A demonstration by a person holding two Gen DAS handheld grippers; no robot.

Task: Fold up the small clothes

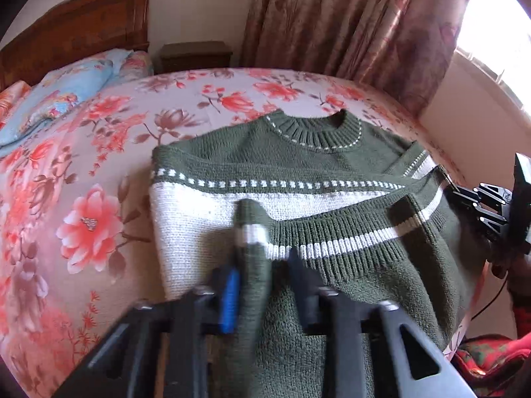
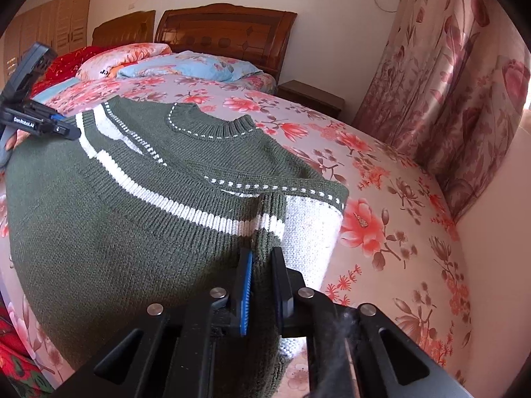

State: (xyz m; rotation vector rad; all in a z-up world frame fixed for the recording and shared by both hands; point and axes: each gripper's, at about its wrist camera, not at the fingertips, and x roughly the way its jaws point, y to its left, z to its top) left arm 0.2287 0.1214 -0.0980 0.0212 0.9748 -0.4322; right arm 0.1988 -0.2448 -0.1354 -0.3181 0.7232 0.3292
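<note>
A green knitted sweater with a white chest band and a white-striped hem lies on the floral bed, collar toward the far side. Its lower part is folded up over the white band. In the left wrist view my left gripper is shut on a raised fold of the striped hem on the sweater's left side. The right gripper shows at the right edge, at the sweater's other side. In the right wrist view my right gripper is shut on the sweater at its hem near the white band. The left gripper reaches in from the upper left.
The floral bed sheet spreads around the sweater. Blue and pink pillows lie by the wooden headboard. A dark nightstand and flowered curtains stand behind the bed. Red patterned cloth sits at the near right.
</note>
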